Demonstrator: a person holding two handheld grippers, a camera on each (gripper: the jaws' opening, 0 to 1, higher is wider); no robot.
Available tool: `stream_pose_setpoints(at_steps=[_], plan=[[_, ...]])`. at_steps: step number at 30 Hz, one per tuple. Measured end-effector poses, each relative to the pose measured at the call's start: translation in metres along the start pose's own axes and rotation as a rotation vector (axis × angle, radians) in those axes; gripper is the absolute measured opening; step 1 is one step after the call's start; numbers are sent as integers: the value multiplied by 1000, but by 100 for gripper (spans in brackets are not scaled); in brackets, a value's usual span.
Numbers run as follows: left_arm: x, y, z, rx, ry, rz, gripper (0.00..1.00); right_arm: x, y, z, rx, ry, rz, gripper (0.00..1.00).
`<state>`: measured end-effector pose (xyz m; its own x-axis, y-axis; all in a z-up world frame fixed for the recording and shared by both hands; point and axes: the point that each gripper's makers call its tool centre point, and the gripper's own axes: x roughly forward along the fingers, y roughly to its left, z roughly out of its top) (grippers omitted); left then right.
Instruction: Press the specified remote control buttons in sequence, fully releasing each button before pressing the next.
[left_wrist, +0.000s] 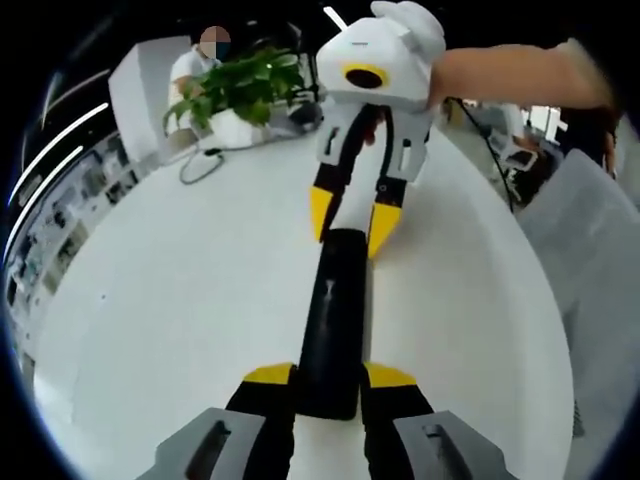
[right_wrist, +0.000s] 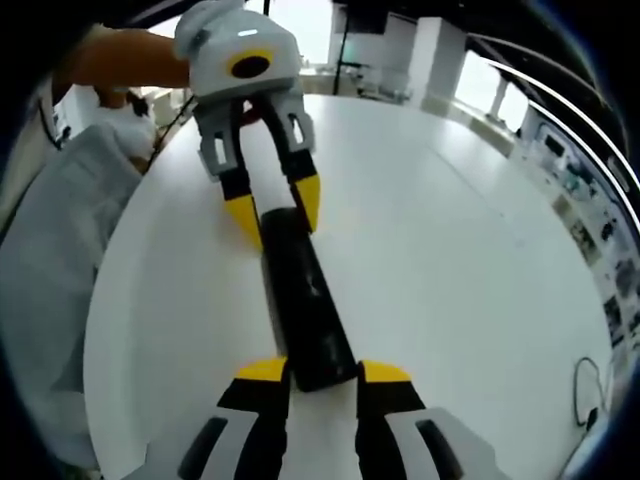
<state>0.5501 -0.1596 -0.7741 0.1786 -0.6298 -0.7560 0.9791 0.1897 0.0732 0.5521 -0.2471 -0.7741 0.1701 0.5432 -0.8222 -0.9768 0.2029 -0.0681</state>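
Note:
A long black remote control (left_wrist: 334, 320) lies lengthwise on the white table (left_wrist: 180, 300), caught at both ends. In the left gripper view, my left gripper (left_wrist: 330, 375) is shut on its near end, yellow tips against both sides. The right gripper (left_wrist: 352, 218) comes in from the top, held by a hand, its yellow tips astride the far end. From the right gripper view, the remote (right_wrist: 300, 300) runs away from my right gripper (right_wrist: 323, 372), which is shut on the near end, and the left gripper (right_wrist: 277, 208) clamps the far end. No buttons can be made out.
A potted green plant (left_wrist: 240, 90) and a looped cable (left_wrist: 200, 165) sit at the table's far edge, with a person behind them. Grey clothing (left_wrist: 600, 260) borders the table edge. Another cable (right_wrist: 590, 390) lies near the rim in the right gripper view.

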Motion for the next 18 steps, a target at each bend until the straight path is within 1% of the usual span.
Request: stream_pose_setpoints(at_steps=[11,18], plan=[[-10,-6,3,11,-1,3,23,-7,7,6,-6,-2,-10,22],[-15,-11,5,21,-3,7,23,-14,15,9,-11,-1,-16,22]])
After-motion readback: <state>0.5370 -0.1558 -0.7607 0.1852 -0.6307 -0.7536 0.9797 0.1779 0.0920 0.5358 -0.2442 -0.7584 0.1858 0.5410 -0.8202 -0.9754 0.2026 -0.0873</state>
